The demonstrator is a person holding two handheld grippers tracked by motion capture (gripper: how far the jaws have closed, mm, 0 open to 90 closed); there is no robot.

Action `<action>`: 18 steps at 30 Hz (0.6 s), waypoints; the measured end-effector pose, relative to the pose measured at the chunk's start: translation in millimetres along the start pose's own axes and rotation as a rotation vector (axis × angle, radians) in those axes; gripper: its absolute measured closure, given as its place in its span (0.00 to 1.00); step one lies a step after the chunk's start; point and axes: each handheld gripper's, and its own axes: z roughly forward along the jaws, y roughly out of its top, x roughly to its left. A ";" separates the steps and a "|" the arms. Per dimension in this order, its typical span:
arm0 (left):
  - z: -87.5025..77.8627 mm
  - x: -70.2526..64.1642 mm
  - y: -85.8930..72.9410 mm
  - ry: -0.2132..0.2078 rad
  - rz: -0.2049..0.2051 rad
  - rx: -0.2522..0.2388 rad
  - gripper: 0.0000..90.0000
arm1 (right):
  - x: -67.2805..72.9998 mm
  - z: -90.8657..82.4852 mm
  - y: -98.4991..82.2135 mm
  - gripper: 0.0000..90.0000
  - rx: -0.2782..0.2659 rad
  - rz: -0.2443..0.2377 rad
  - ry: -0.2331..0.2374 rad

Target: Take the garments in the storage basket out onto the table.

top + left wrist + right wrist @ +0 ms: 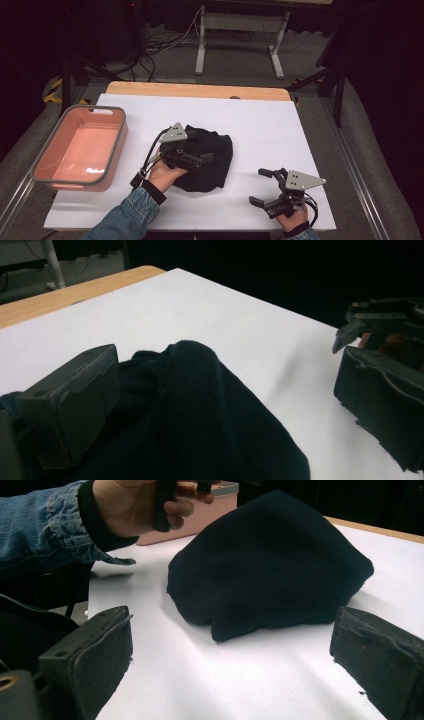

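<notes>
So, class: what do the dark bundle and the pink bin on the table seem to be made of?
Dark bundle: likely knitted or woven fabric, matte; fine ribbed texture and soft folds show in the left gripper view. Pink bin: probably moulded plastic, smooth and slightly glossy, with a grey rim and a light glint inside.

Left claw (200, 159) open over dark cloth (212, 159), right claw (262, 186) open, apart

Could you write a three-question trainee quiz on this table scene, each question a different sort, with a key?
1. True or false: the dark cloth lies inside the pink bin.
2. Which gripper is over the cloth? A left gripper B right gripper
3. Fill in: the right gripper's jaws stand ____.

Key: 1 false, it lies on the white table beside the bin; 2 A; 3 open.
</notes>
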 end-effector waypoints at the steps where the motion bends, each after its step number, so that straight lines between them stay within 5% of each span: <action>1: -2.6 -1.0 0.8 0.000 0.001 0.004 0.00 | 0.1 0.0 0.1 0.04 0.000 -0.001 0.000; 18: -49.5 -3.6 -4.8 0.014 0.017 -0.018 0.00 | 0.5 -0.6 0.2 0.04 -0.003 -0.003 -0.004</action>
